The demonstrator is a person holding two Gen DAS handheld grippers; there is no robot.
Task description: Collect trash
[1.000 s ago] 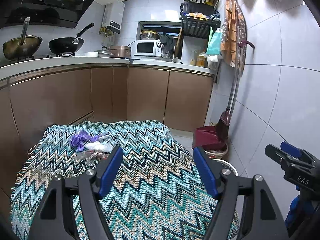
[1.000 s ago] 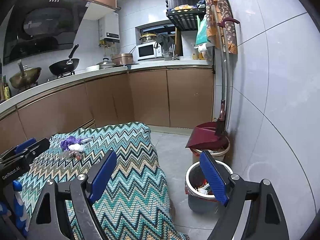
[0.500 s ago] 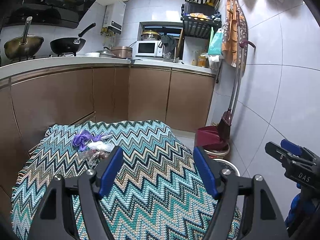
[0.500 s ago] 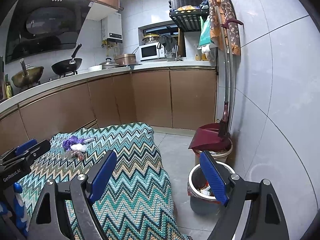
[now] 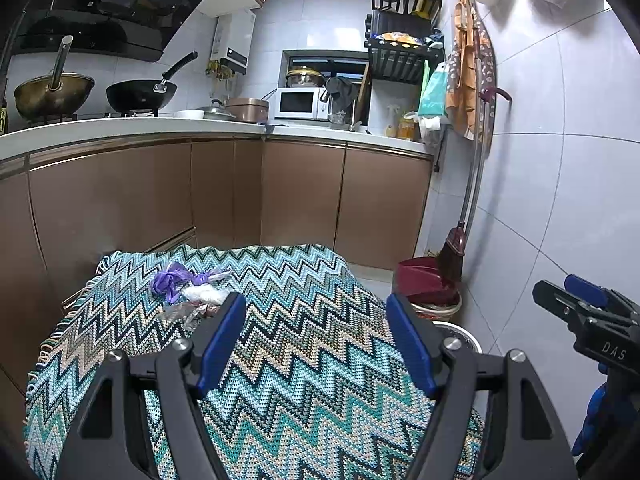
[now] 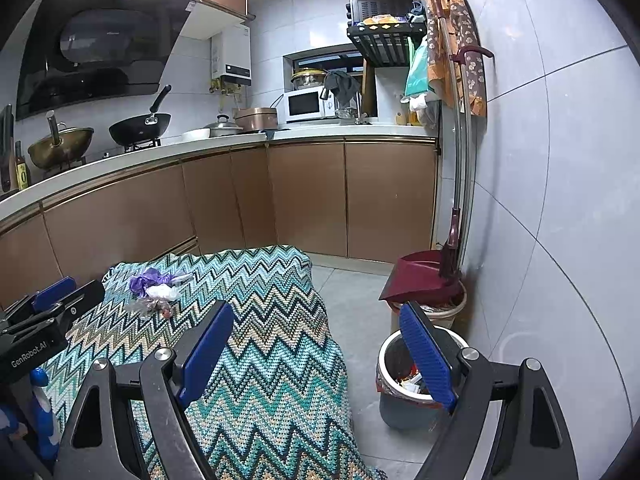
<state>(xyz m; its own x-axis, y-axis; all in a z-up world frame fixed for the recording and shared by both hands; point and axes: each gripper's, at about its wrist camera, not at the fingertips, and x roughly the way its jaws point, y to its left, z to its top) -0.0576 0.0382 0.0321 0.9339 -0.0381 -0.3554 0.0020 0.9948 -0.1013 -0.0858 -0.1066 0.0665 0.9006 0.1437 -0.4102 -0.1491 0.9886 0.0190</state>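
In the left wrist view, a small heap of trash [image 5: 188,294] lay at centre left of the frame on a zigzag-patterned cloth [image 5: 312,344] that covered the tabletop: a purple crumpled bag [image 5: 170,280], a white scrap [image 5: 204,293] just beside it, and a clear wrapper [image 5: 188,312] nearest the camera. The left gripper [image 5: 316,320] hovered above the cloth with its jaws spread wide and nothing between them; its left blue pad sat just beside the clear wrapper in the frame. At the right edge of that frame the right gripper [image 5: 580,308] showed side-on.

In the right wrist view, the left gripper [image 6: 60,300] showed at the left edge. The same trash heap [image 6: 154,290] lay at centre left, well apart from the right gripper [image 6: 316,328], whose jaws were also spread wide and held nothing. To the lower right, a grey trash bin [image 6: 400,412] stood on the floor beside the cloth's hanging edge, with scraps inside it. Behind the bin, a dark red dustpan [image 6: 420,280] rested on a second, beige bin [image 6: 452,312] against the tiled wall.
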